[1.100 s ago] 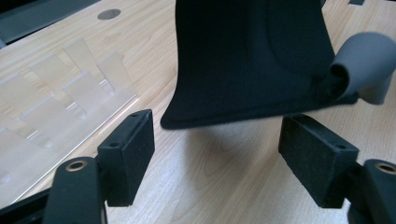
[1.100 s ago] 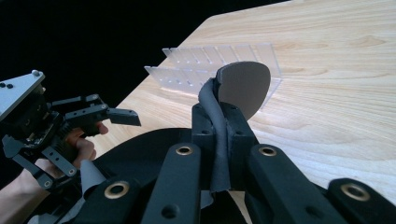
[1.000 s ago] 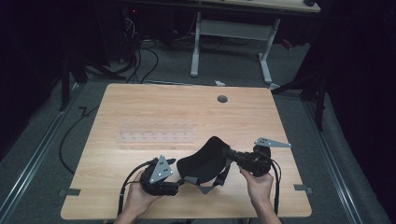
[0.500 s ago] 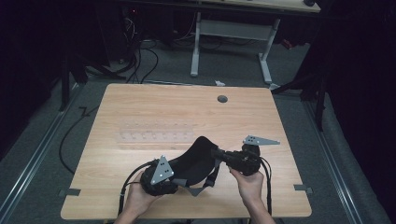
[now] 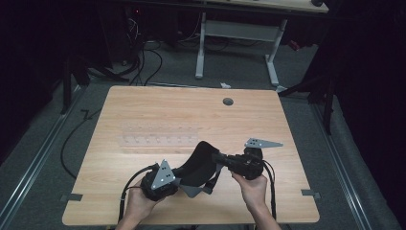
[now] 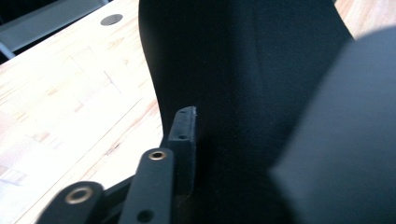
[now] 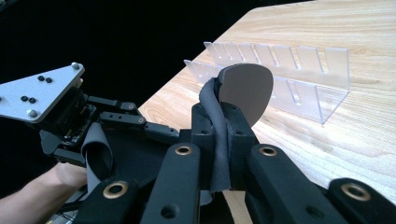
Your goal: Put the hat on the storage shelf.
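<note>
Two grippers meet over the near edge of the wooden table [image 5: 143,110], a dark piece of cloth [image 5: 198,163] strung between them. Cloth black on one face, grey on the other; it arches up off the tabletop near the middle of the near edge, with a grey flap hanging toward the person.

Right gripper [image 5: 225,160]: held in the right hand [image 5: 251,187], toward the near right corner. In its own view the jaws are pinched tight on a folded edge of the cloth [image 7: 219,140], the grey rounded end standing up just past the jaw tips.

Left gripper [image 5: 174,184]: held in the left hand [image 5: 139,203], nearer the left, grey three-cornered plate on top. Its own view shows one jaw lying flat against the black cloth [image 6: 243,93]; other jaw hidden behind the fabric. It appears clamped on the cloth's edge.

Clear slotted rack [image 5: 158,139] lies on the table just beyond the cloth, toward the middle, apart from it. Round cable hole [image 5: 228,101] by the far edge.
</note>
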The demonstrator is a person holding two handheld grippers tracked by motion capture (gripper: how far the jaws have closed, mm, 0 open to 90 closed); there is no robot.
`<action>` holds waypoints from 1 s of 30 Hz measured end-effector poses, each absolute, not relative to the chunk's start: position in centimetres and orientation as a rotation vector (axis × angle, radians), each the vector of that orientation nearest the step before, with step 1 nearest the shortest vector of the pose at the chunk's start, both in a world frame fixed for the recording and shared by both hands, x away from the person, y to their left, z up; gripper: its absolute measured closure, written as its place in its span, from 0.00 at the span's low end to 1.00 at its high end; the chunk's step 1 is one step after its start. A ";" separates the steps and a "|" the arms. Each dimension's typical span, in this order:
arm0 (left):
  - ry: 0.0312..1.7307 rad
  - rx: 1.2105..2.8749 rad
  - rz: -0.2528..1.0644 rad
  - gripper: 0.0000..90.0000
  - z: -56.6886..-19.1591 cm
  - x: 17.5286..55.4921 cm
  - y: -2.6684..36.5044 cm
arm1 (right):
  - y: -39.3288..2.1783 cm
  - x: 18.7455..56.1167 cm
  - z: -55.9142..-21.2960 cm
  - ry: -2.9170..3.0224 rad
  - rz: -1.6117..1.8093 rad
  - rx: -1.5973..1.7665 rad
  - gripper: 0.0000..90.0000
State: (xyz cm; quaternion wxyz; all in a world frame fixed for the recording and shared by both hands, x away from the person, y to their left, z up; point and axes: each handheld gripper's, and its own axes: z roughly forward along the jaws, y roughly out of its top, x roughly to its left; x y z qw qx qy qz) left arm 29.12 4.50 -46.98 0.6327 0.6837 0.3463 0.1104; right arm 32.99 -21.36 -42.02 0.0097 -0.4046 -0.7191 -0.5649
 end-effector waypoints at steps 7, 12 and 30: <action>0.741 1.598 0.262 0.87 -46.8 28.8 4.3 | -21.7 33.3 -42.1 -2.227 -1.761 -1.274 0.94; 0.710 1.618 0.227 0.94 -46.7 28.3 4.0 | -22.0 33.8 -42.4 -2.201 -1.760 -1.299 0.91; 0.868 1.467 0.129 0.95 -45.5 29.7 7.2 | -24.8 33.7 -45.5 -2.357 -1.701 -1.560 0.49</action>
